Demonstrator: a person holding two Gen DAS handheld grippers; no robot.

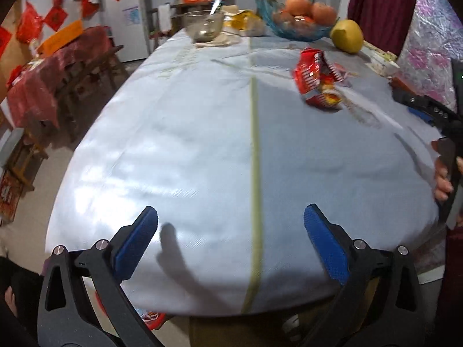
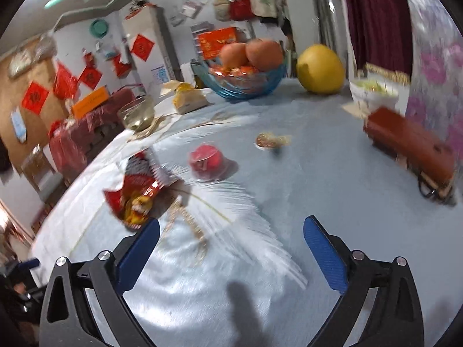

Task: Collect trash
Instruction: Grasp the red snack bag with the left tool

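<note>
Both tools are spread wide and empty: the left tool [image 1: 230,243] over the near end of the pale blue surface [image 1: 202,150], the right tool [image 2: 231,245] just beside a torn red snack wrapper [image 2: 136,193]. Farther off lie a red plastic cup [image 2: 208,160] and a small gold wrapper [image 2: 270,140].

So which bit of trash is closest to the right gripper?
The torn red snack wrapper, just beyond the right gripper. The red cup and small gold wrapper lie farther back.

Left gripper [image 1: 231,225] spread wide — red wrapper [image 1: 315,79] far ahead
</note>
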